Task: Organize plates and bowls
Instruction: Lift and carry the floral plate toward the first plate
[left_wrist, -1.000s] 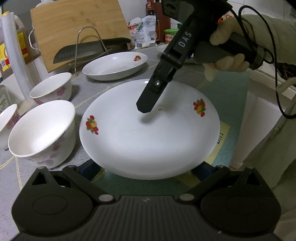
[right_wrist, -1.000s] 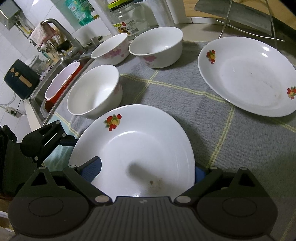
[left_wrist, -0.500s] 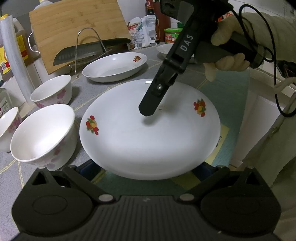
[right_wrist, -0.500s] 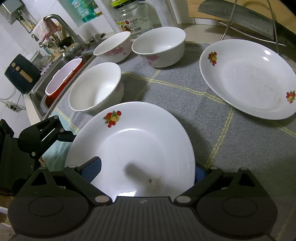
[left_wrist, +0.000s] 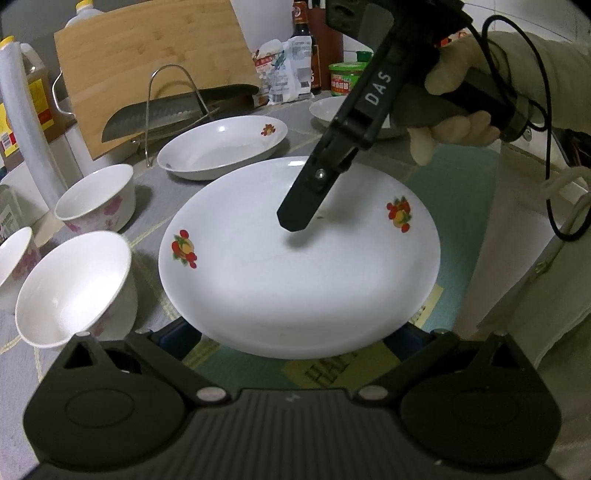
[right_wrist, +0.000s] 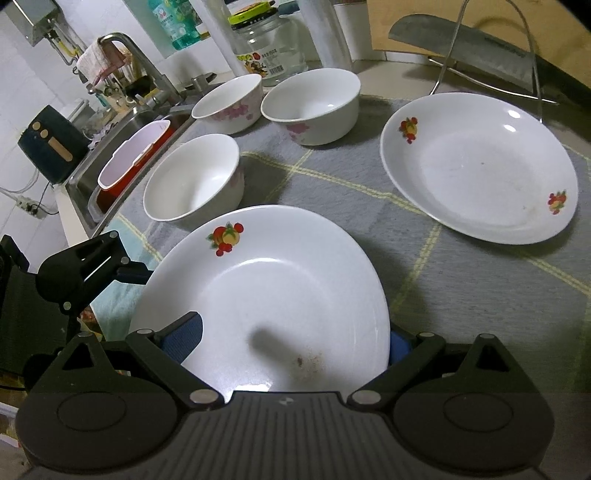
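Note:
A white plate (left_wrist: 295, 280) with fruit decals hangs past the counter's edge, above a floor mat. My left gripper (left_wrist: 291, 328) carries it from below, its pads hidden under the plate; in the right wrist view one left finger (right_wrist: 129, 273) reaches under the rim. My right gripper (right_wrist: 291, 339) stands open, wide, around the opposite rim of the plate (right_wrist: 280, 288). One right finger (left_wrist: 310, 195) hovers over the plate's well with a shadow below it; the other sits behind the rim. A second plate (right_wrist: 476, 166) and three bowls, the nearest (right_wrist: 192, 177), stand on the grey cloth.
A wire rack with a cleaver (right_wrist: 461, 33) and a wooden board (left_wrist: 147, 62) stand behind the second plate. The sink (right_wrist: 122, 162) with a red tub lies left of the bowls. Bottles and jars line the back wall. Another plate (left_wrist: 332, 107) sits at the far end.
Both views have drifted only slightly. The plate keeps its place against both grippers, and the right finger still hovers over it.

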